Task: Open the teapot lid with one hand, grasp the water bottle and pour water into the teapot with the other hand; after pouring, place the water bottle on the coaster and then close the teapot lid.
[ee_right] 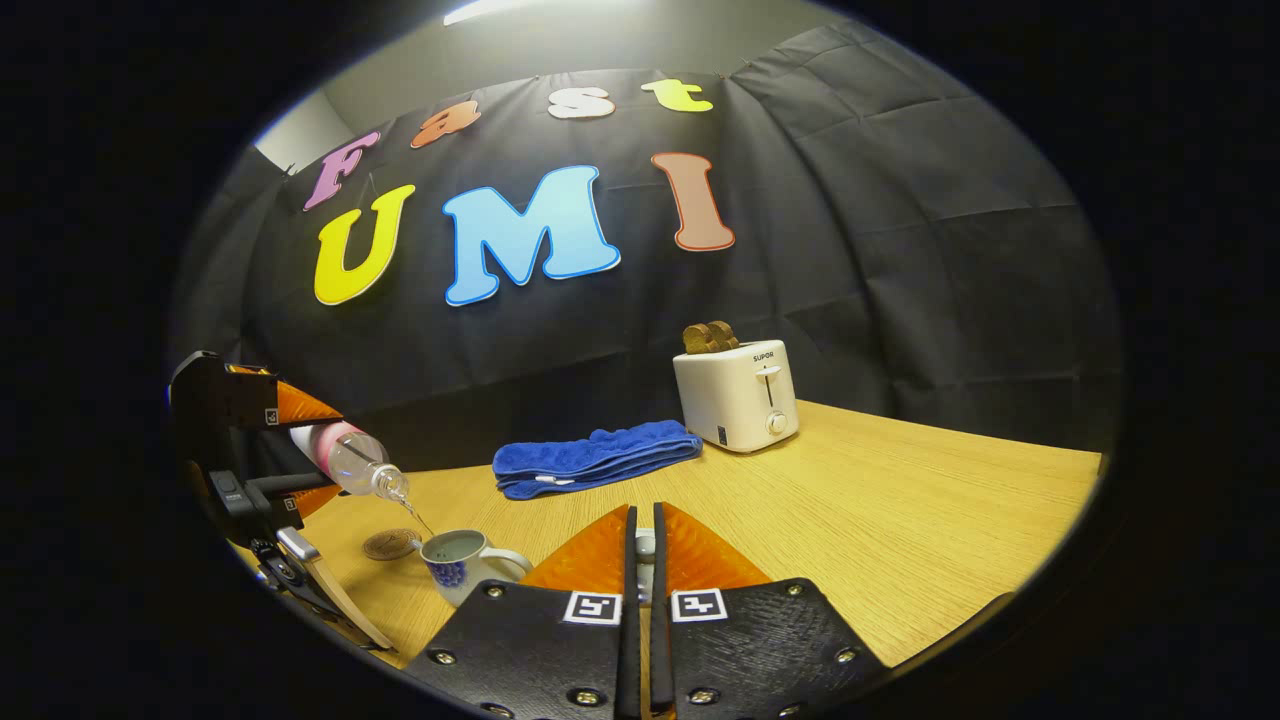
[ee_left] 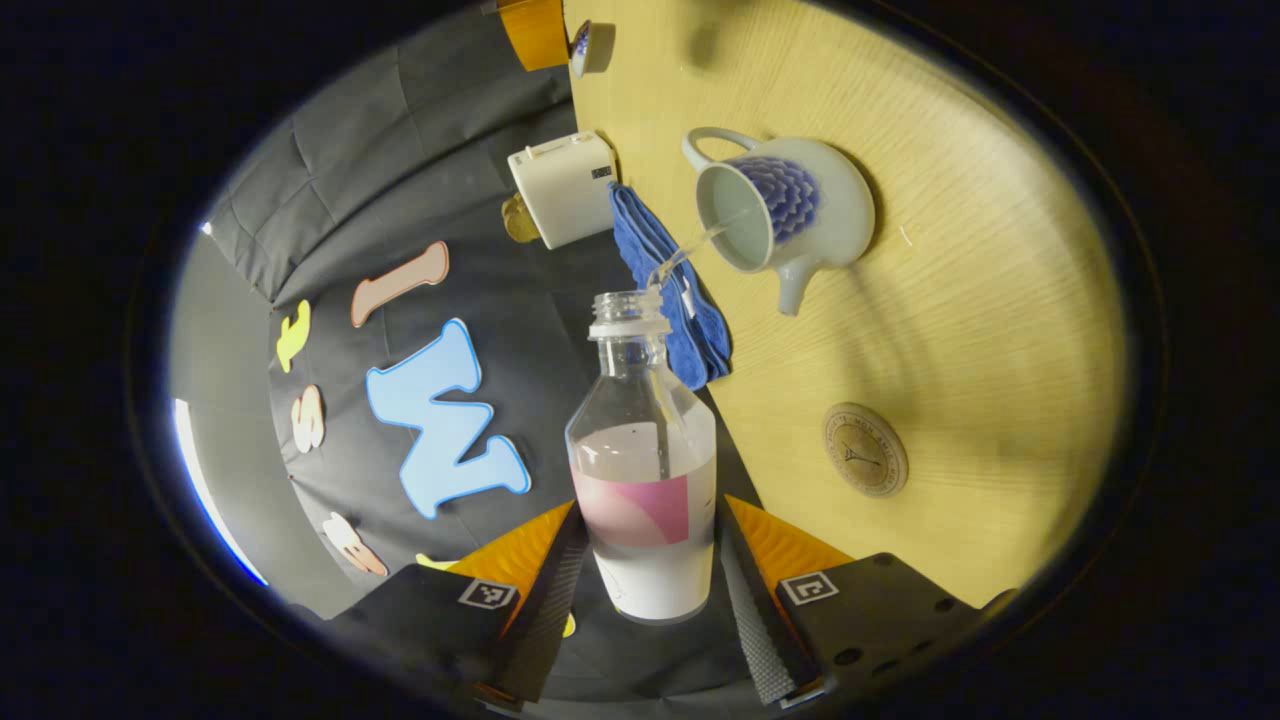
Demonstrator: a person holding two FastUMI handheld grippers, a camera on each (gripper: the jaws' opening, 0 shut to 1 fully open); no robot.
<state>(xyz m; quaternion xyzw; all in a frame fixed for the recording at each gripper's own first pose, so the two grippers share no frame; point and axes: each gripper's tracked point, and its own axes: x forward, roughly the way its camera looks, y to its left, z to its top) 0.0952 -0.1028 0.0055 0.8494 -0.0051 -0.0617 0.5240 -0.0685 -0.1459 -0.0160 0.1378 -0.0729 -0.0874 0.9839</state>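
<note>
Above the wood-grain worktop point(ee_left: 960, 330), the left tool point(ee_left: 650, 590) clamps a clear plastic water bottle point(ee_left: 645, 470), tilted, its thin stream entering the open glazed teapot point(ee_left: 790, 215). A round coaster point(ee_left: 865, 450) lies near. The right tool point(ee_right: 641, 560) pinches the small lid point(ee_right: 645, 545).

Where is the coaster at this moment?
In the left gripper view, the coaster lies bare on the wooden table, below the teapot and right of the water bottle.
</note>
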